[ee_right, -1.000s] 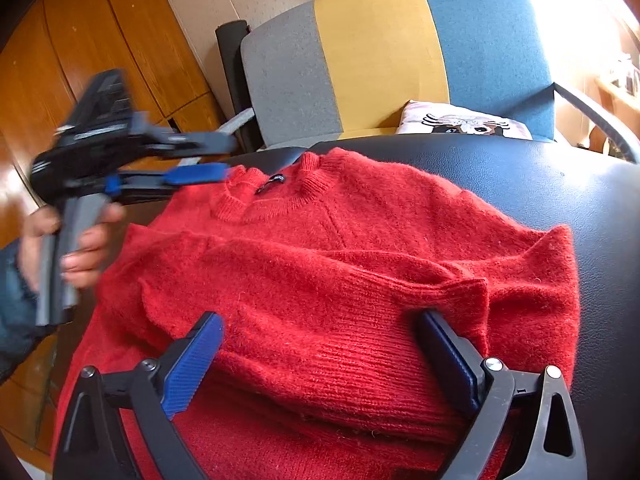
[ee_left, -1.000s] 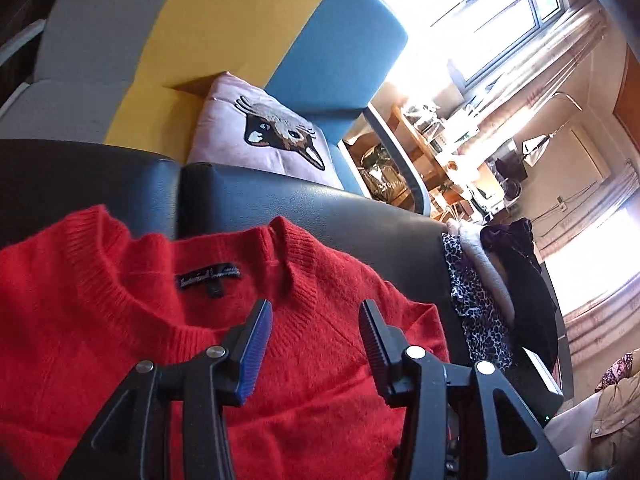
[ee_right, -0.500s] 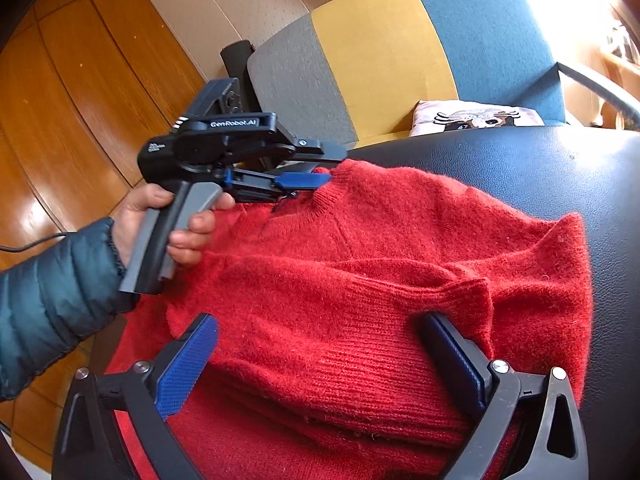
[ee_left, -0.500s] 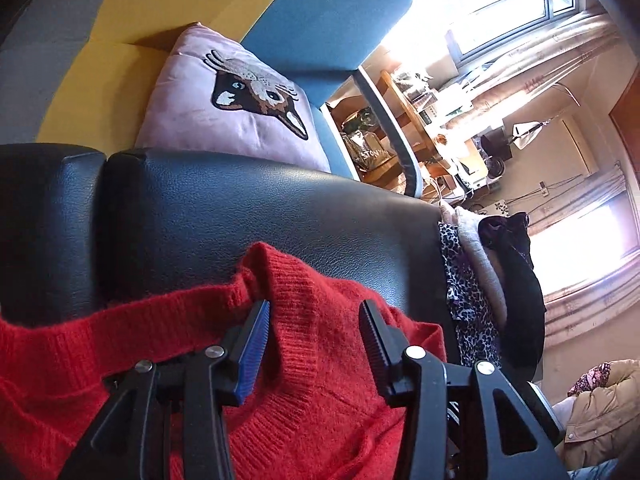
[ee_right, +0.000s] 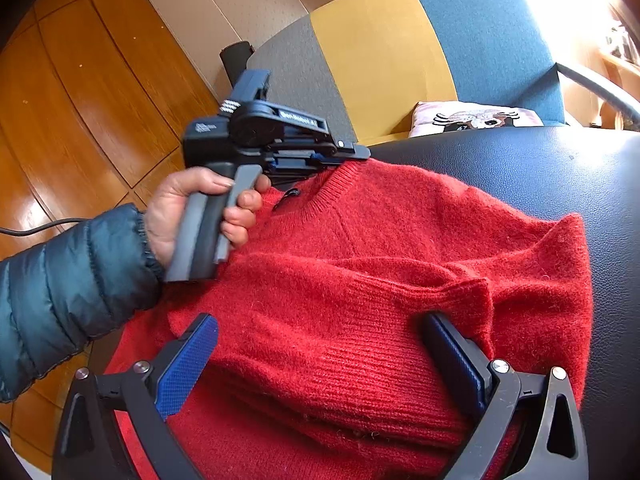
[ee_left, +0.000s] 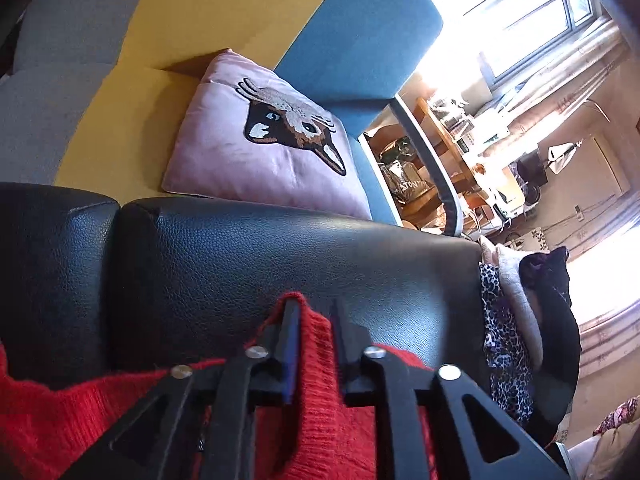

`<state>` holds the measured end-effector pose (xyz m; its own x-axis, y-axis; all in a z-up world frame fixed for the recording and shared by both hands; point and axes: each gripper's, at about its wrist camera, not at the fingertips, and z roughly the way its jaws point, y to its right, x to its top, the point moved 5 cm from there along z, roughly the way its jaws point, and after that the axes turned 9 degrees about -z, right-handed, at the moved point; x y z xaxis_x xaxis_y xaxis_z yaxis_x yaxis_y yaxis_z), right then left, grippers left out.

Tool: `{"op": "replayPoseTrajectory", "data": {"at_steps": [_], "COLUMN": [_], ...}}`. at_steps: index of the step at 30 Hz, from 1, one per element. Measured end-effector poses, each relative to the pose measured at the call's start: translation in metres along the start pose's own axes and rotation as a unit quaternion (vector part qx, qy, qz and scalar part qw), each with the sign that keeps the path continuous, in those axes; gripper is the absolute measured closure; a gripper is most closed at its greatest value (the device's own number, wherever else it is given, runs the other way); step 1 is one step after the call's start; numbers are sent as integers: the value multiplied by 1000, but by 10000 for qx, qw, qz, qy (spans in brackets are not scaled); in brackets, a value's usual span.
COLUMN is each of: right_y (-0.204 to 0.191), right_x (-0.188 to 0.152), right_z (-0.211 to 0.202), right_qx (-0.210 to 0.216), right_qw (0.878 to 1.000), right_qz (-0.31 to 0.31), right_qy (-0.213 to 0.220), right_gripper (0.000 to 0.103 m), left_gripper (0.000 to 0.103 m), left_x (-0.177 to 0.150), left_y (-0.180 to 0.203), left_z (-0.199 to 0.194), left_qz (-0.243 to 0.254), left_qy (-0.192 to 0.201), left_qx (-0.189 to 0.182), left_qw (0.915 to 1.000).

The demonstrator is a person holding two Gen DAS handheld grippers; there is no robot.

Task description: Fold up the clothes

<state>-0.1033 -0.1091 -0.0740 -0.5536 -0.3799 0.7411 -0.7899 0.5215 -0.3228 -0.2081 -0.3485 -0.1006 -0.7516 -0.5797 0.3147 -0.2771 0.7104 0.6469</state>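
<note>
A red knitted sweater lies half folded on a black leather seat, one sleeve laid across its body. My left gripper is at the neckline; its jaws are closing, and the ribbed collar of the sweater fills the narrow gap between the pads. The right wrist view shows the left gripper from the side, held by a hand in a dark padded sleeve. My right gripper stands wide open over the near ribbed part of the sweater, fingers to either side of the fold.
Beyond the black seat stands an armchair in grey, yellow and blue with a pink cat cushion. A pile of other clothes hangs off the seat's right end. Wooden floor lies to the left.
The left gripper slid along the neckline to the collar's edge and its jaws narrowed onto the ribbing. The right gripper stayed where it was, still open.
</note>
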Motion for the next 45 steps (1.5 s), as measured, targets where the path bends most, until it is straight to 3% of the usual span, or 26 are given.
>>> {"op": "replayPoseTrajectory", "data": {"at_steps": [3,6,11,16,21,23,27,29,31,36,40,45], "right_y": [-1,-1,-1,-3,-5,-6,-6,-5,-5,-7,-6,-2], "right_x": [0,0,1,1,0,1,5,7,8,8,13,11], "right_z": [0,0,1,3,7,8,16,18,20,20,9,-40], "right_qx": [-18,-42,-86,-177,-305,-368,-481,-515,-541,-532,-390,-116], "right_qw": [10000,10000,9999,9997,9991,9988,9979,9976,9973,9973,9984,9990], "right_qz": [-13,-31,-62,-129,-217,-254,-336,-365,-385,-380,-223,399], "right_qy": [-9,-23,-50,-104,-179,-206,-274,-300,-321,-336,-351,-141], "right_gripper": [0,0,0,0,0,0,0,0,0,0,0,0], "left_gripper": [72,72,74,74,96,96,96,95,71,68,67,67], "left_x": [0,-1,-17,-33,-22,-18,-9,-7,-9,-42,-94,-169], "left_y": [-3,-26,-80,-125,-148,-151,-148,-145,-142,-139,-145,-158], "left_z": [-44,-93,-138,-132,-128,-126,-125,-128,-141,-199,-240,-280], "left_qz": [-123,-336,-745,-961,-1042,-983,-856,-890,-1059,-1363,-1324,-1322], "left_qy": [196,459,592,505,1209,1404,1413,1362,1468,1857,1828,1669], "left_qx": [-214,-187,209,882,1168,1218,1459,1521,1547,1198,1137,986], "left_qw": [9995,9982,9952,9902,9802,9777,9754,9749,9712,9657,9675,9721]}}
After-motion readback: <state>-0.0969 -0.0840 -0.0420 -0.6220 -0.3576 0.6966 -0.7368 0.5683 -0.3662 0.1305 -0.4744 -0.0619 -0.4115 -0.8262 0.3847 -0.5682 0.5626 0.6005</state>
